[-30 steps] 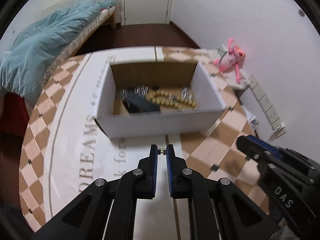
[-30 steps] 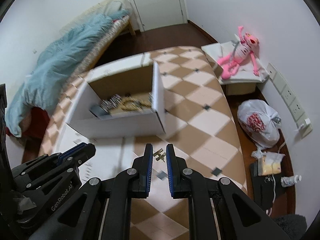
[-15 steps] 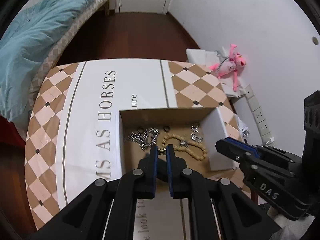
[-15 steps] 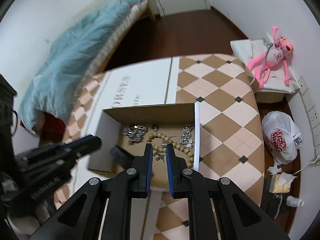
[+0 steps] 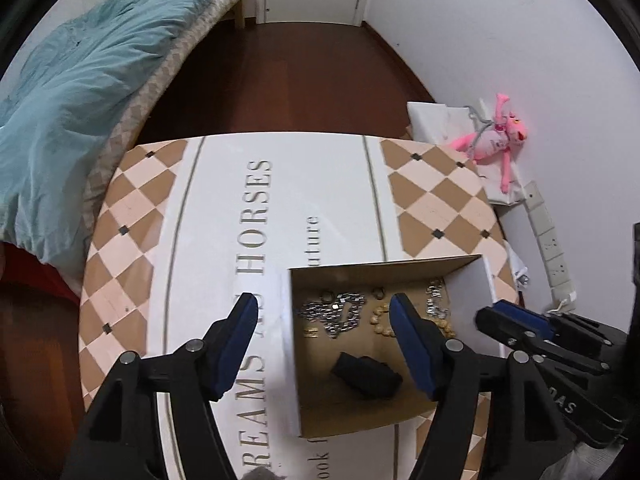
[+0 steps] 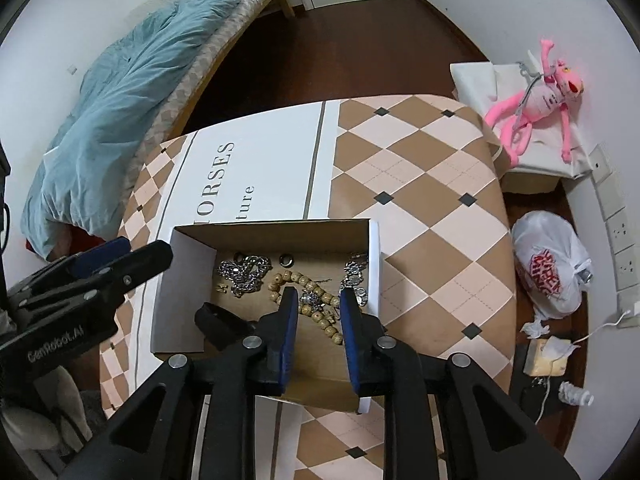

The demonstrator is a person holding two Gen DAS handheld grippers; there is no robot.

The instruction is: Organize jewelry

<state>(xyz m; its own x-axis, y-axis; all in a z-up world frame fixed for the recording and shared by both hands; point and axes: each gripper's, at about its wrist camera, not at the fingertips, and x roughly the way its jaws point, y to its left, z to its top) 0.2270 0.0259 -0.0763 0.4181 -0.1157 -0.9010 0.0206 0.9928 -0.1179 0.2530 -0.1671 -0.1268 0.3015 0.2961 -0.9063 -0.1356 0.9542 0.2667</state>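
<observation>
- My left gripper (image 5: 322, 312) hangs over the left part of the cardboard box (image 5: 472, 270); its jaws stand wide apart and nothing is between them. One blue pad (image 5: 244, 320) is over the box's left wall, the other over the box floor.
- My right gripper (image 6: 319, 302) hangs over the right half of the same box (image 6: 374, 256); its jaws are parted by a narrower gap, and I see nothing clamped in them.
- The jewelry lies inside the box: a silver chain (image 5: 340, 314) in a heap, a string of wooden beads (image 6: 310, 294), a second silver piece (image 6: 354, 276) against the right wall, two dark rings (image 6: 286, 259) toward the far wall, and a small gold piece (image 6: 221, 289) by the left wall.
- A black object (image 5: 366, 374) rests on the box floor at 6 o'clock from the chain.
- Key relation: in the right wrist view the beads lie just ahead of my right fingertips and run from 11 o'clock down to 5 o'clock, passing through the gap. I judge the right gripper nearer to the beads and the left nearer to the chain, which sits between its pads.
- No loose jewelry shows on the tablecloth (image 6: 420, 184) around the box, so I judge the gathering nearly complete.
</observation>
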